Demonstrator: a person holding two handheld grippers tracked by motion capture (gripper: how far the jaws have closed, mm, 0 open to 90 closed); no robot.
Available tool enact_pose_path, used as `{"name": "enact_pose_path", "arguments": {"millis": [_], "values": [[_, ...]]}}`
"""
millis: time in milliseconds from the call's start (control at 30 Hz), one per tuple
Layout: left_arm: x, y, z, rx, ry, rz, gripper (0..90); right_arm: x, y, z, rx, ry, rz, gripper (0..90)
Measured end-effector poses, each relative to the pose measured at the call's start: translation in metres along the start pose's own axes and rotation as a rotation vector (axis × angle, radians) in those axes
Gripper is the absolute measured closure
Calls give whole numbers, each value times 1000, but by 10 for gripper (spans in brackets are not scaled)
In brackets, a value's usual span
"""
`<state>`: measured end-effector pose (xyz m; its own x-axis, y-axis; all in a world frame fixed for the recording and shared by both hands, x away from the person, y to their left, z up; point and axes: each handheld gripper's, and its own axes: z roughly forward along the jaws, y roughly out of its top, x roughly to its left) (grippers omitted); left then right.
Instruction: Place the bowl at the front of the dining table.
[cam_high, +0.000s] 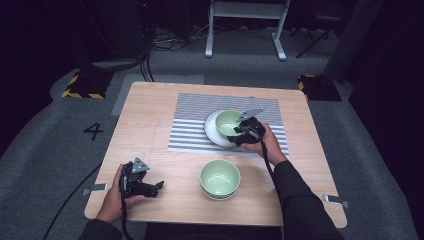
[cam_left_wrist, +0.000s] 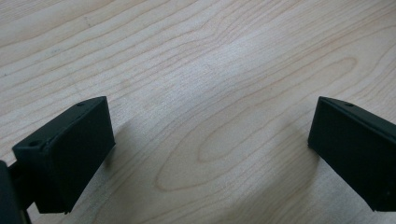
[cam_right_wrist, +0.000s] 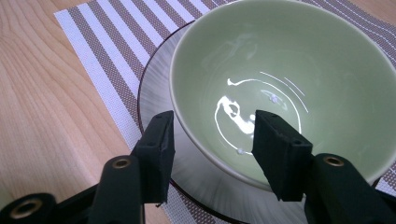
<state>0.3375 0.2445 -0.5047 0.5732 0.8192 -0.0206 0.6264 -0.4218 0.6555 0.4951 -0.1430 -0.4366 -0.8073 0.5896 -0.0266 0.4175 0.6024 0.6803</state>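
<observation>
One spare green bowl (cam_high: 220, 178) beside placemat (cam_high: 192, 131)

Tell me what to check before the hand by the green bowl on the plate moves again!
1. Bowl sits on the plate: ok. The green bowl rests upright on the white plate.
2. Plate is on the striped mat: ok.
3. Right tool has let go: cannot tell for sure. Its jaws straddle the bowl's near rim, one outside, one inside, with gaps showing.
4. Bowl is empty: ok, just shiny glints inside.
5. Left tool is free: ok. Its jaws stand wide over bare table.
6. Stacked bowls near the front are out of the way: ok, they stand apart from both hands.
</observation>
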Motion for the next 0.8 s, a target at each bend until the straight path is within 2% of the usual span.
{"name": "enact_pose_path", "arguments": {"millis": [167,500,733,800], "values": [[0,0,0,-1,0,1,3,1,1,-6,-26,5,-6,470],[0,0,0,-2,0,0,3,5,2,-10,-19,7,-23,446],[0,0,0,-1,0,0,3,6,1,-13,-22,7,-24,395],[0,0,0,0,0,0,3,6,1,-16,-41,-4,-15,349]]}}
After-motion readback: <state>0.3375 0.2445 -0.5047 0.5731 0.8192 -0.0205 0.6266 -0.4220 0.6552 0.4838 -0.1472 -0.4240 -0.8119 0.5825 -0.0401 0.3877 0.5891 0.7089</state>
